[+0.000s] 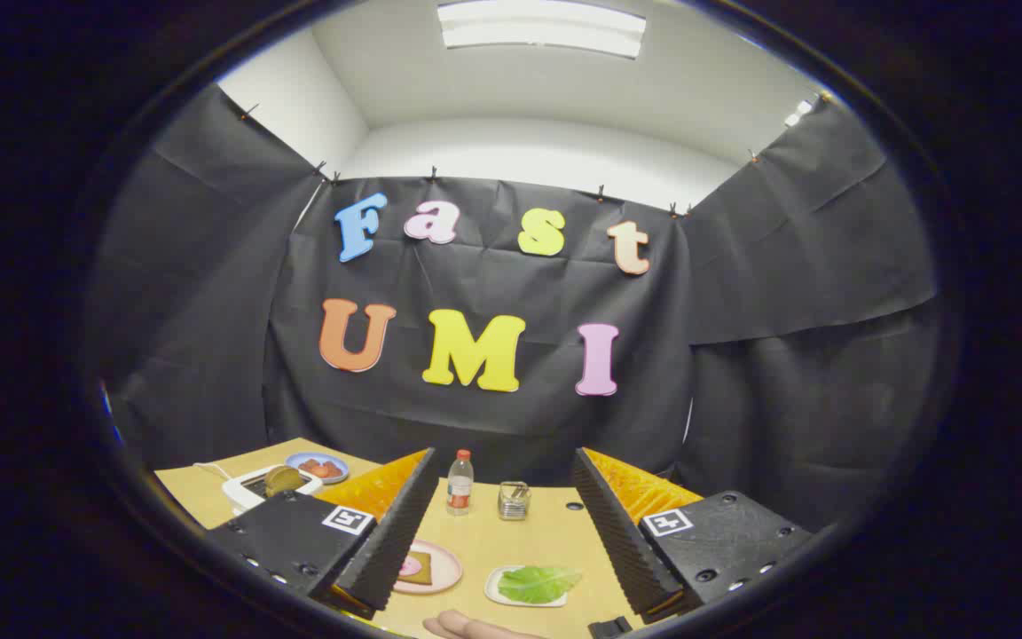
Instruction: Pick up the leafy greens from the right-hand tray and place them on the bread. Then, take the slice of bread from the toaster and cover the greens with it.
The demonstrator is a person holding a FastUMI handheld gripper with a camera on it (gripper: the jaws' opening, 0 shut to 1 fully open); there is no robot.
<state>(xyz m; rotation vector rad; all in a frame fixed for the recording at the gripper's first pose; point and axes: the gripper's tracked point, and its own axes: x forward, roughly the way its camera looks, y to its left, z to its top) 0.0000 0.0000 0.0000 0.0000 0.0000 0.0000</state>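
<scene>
My gripper (pixel 504 470) is open, held well above the wooden table (pixel 520 541), with nothing between its fingers. Below and between the fingers lie two dishes. A white tray (pixel 498 592) holds the leafy greens (pixel 539 583), closer to the right finger. A pink plate (pixel 447 568) with a slice of bread (pixel 416 567) and something pink on it sits beside the left finger, partly hidden by it. The white toaster (pixel 255 487) with a browned slice of bread (pixel 283 479) sticking out stands beyond the left finger, at the table's far left.
A small bottle (pixel 459 483) with a red cap and a metal holder (pixel 514 500) stand at the back of the table. A blue plate (pixel 318 466) with red food lies behind the toaster. A person's hand (pixel 467 627) rests at the table's near edge.
</scene>
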